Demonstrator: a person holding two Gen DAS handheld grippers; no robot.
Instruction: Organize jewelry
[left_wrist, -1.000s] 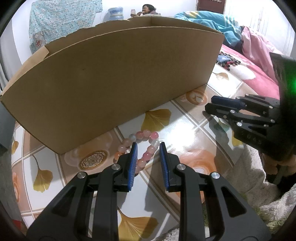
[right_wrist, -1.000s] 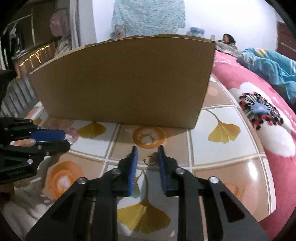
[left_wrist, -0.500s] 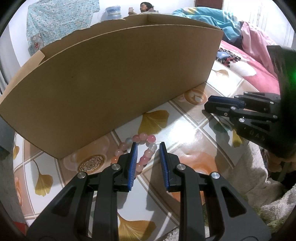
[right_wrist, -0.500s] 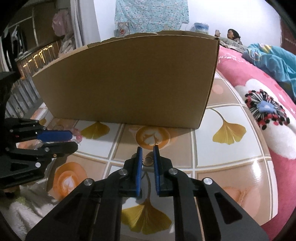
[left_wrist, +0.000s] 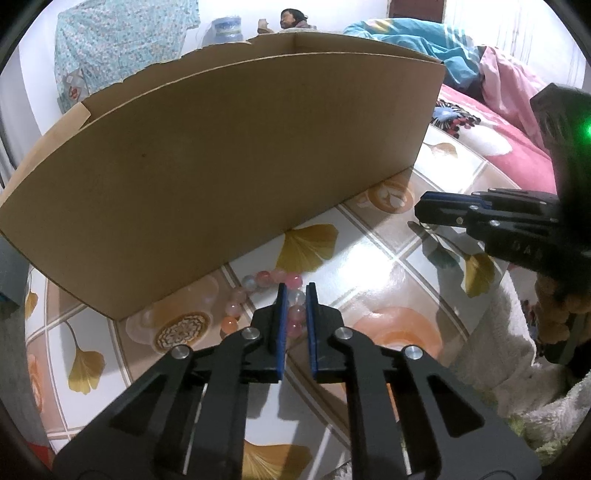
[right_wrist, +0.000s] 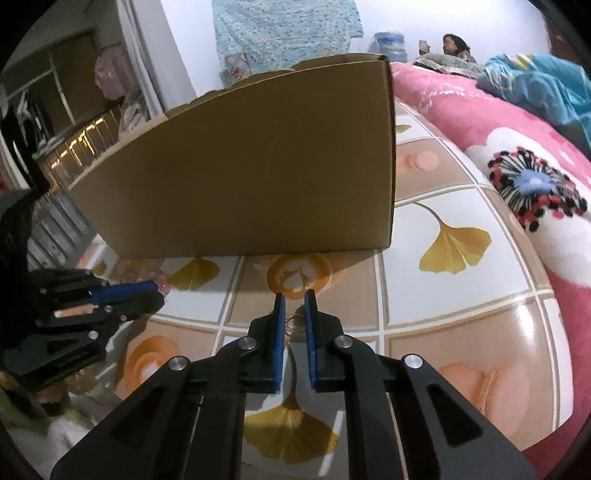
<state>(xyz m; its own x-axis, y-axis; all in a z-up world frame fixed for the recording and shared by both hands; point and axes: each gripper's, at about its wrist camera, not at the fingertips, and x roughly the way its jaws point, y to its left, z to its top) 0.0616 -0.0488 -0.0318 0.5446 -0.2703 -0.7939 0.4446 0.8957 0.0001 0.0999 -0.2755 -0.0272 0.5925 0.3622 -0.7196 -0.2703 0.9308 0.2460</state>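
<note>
Two grippers down low over a glossy ginkgo-print tabletop (left_wrist: 388, 266), both working in front of a tall cardboard box (left_wrist: 221, 177). Left wrist view: left gripper (left_wrist: 294, 295) has its blue pads drawn close around one side of a pink and white bead bracelet (left_wrist: 258, 291) lying on the table just in front of the box wall; a few beads sit between the pads, the rest of the loop trails off to the left. Fingers point forward and slightly down, nearly level with the surface. Risk here, as I judge it: round beads on a slick top can roll or squirt out of a narrow pinch, and the slack part of the loop could drag or snag against the box foot on lifting. Right wrist view: right gripper (right_wrist: 294, 306) is likewise narrowed around a small metal ring (right_wrist: 293, 321) resting on the table near the box's right corner; whether the pads actually press the ring is hard to tell, since a thin gap shows on each side. Approach is low and forward, box wall close ahead. A thin ring lying flat is easy to push along instead of catching. Both items must clear the high box rim, so a weak hold could drop either one outside.
</note>
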